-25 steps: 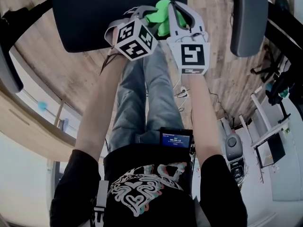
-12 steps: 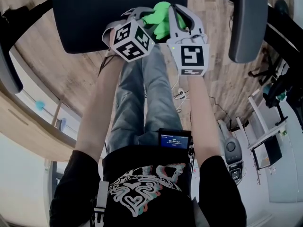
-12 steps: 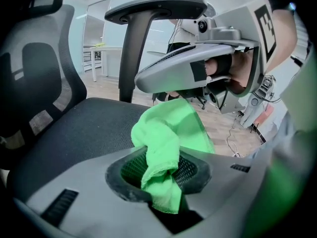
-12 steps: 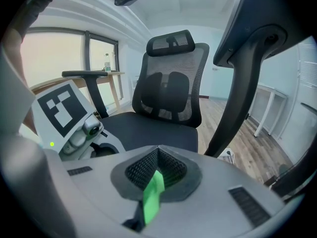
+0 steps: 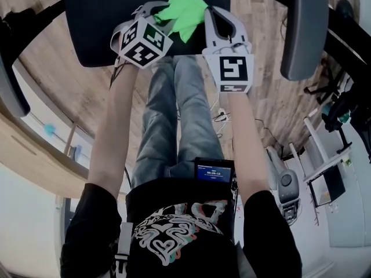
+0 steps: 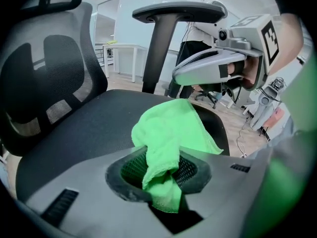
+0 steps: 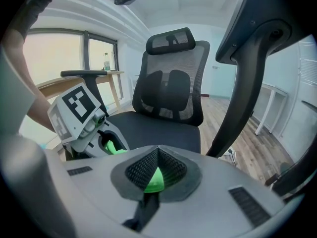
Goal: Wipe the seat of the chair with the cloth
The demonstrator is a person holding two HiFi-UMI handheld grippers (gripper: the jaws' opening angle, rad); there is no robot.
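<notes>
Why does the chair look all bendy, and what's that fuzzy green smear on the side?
Left gripper view: the wide-angle lens bends the chair and darkens the corners; the green smear at the right edge is too blurred to identify. Right gripper view: the armrest curves likewise, and the window is washed out.

cloth (image 5: 184,13) over seat (image 5: 98,22) front

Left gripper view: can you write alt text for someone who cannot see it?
The left gripper has its jaws shut on a bunched green cloth, which stands up over the black chair seat. Beyond the cloth is the right gripper, below a grey armrest, with the mesh backrest at left.
</notes>
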